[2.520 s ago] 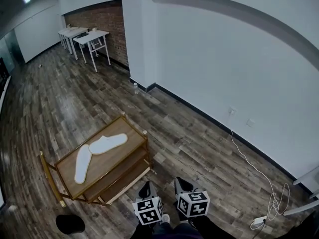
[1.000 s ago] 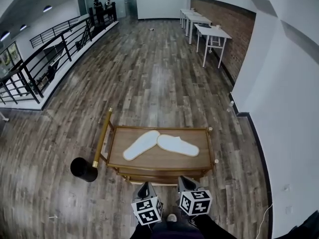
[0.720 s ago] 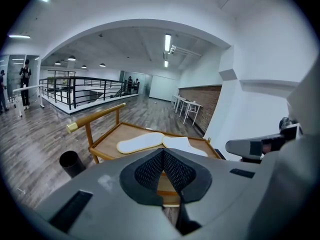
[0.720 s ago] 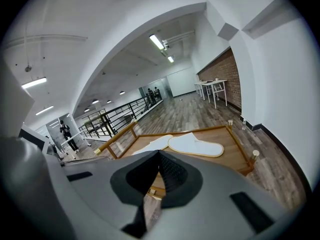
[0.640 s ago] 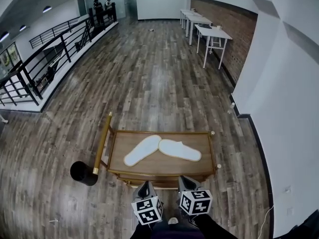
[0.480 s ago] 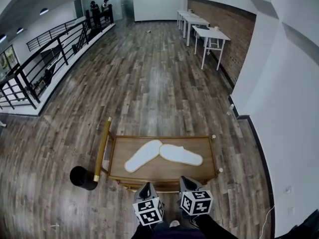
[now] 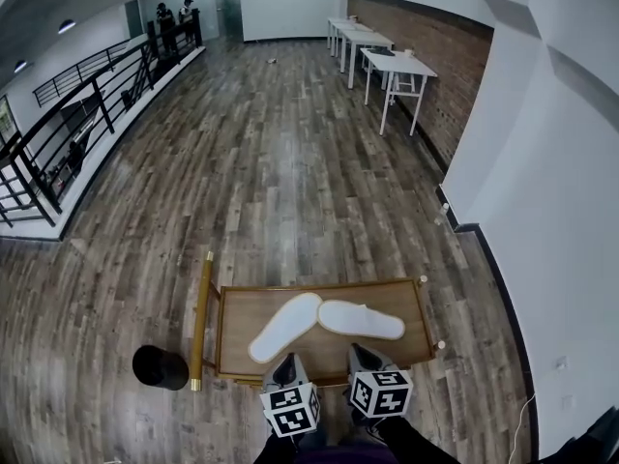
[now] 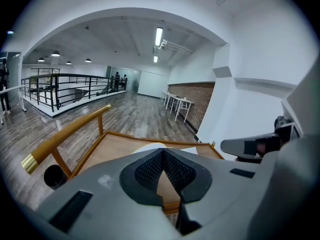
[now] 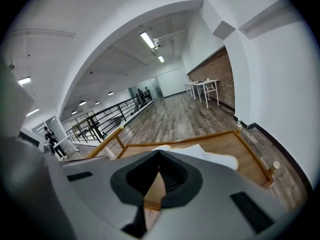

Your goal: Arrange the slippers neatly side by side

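1. At the bottom centre of the head view, the left gripper and the right gripper hang side by side, just short of the cart. Each gripper's own view shows its jaws pressed together with nothing between them. The step in hand looks like the approach. I judge it best to part the jaws before they cross the cart's edge and to come in low over it.
2. The wooden cart fills the lower middle, with its handle rail at the left. A raised rim runs round the top, so a slipper should be kept clear of it, not pushed into it.
3. The two white slippers lie on the cart top, their inner ends meeting in a shallow inverted V.
   - The left slipper has its long axis running from lower left to upper right.
   - The right slipper lies nearly across the frame, dipping to the right.
   - I cannot tell toe from heel.
   - Each gripper would do well to take the slipper on its own side near the outer end and swing it until both axes run parallel.
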### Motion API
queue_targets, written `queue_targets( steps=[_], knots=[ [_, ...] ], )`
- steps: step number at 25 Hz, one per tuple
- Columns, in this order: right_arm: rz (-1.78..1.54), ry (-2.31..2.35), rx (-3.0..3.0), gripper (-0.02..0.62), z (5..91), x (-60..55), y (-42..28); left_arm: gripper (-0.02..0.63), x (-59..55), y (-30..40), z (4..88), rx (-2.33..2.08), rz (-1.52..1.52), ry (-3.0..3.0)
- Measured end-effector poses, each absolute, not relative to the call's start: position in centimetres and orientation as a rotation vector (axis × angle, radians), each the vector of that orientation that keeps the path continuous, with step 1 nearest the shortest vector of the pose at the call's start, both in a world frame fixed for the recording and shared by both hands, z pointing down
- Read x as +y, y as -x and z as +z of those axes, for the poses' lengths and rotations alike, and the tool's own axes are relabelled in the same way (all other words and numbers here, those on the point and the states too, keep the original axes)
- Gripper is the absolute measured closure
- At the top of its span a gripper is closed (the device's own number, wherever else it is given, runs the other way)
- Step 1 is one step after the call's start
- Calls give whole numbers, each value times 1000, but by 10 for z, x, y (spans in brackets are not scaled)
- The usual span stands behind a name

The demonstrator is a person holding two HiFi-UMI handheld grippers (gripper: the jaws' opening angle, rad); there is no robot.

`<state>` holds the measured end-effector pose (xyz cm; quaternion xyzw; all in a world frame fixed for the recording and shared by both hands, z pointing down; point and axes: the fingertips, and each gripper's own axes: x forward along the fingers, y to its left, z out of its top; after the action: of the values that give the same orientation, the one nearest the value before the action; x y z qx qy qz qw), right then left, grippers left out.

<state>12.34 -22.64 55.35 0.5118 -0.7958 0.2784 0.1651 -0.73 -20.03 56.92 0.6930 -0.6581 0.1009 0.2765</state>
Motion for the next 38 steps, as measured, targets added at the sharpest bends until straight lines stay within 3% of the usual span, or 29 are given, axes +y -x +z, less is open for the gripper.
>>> queue_targets(
  steps=[25, 34, 38],
  knots=[
    [752, -1454, -2226, 597, 564, -276, -144, 606, -248, -1, 573, -1719, 337, -1906],
    [519, -973, -2267, 595, 585, -317, -146, 606, -247, 4, 586, -1709, 370, -1883],
    [317, -707, -2159, 508, 606, -341, -144, 606, -247, 3, 590, -1696, 389, -1877]
  ],
)
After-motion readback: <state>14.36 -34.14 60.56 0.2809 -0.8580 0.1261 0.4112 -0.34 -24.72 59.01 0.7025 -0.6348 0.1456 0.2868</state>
